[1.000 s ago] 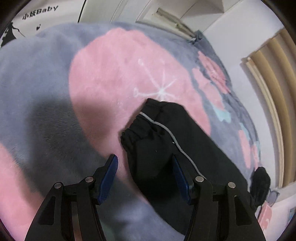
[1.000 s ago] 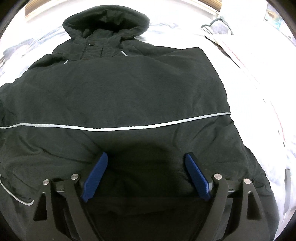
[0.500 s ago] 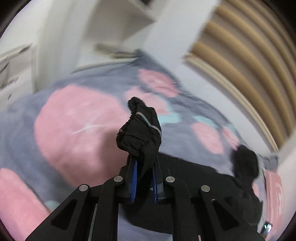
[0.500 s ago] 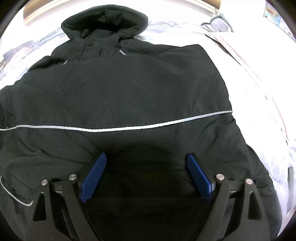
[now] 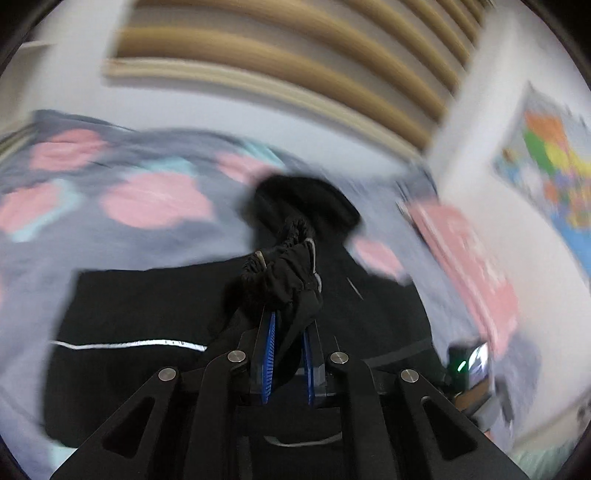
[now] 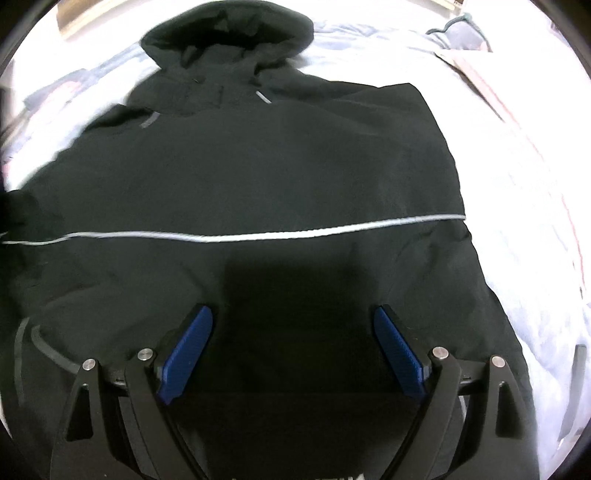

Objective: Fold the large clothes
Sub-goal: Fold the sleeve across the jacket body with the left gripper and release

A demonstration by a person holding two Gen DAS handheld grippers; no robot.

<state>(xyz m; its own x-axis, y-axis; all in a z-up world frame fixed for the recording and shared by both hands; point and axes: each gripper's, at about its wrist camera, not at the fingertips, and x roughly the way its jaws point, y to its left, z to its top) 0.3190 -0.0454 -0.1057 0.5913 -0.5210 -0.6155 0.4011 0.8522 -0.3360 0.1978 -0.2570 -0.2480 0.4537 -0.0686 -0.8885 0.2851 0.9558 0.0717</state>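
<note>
Right wrist view shows 1 black jacket [image 6: 258, 177] lying flat on the blanket [image 6: 517, 177], hood [image 6: 229, 33] at the far end and 1 pale stripe [image 6: 258, 236] running across its body. 2 grippers work here. The right gripper [image 6: 293, 343] hangs over the jacket's lower part, jaws spread wide, nothing between them. The left gripper [image 5: 290, 350] is clamped tight on 1 cuff [image 5: 284, 273], the sleeve end bunched above the jacket's body.
</note>
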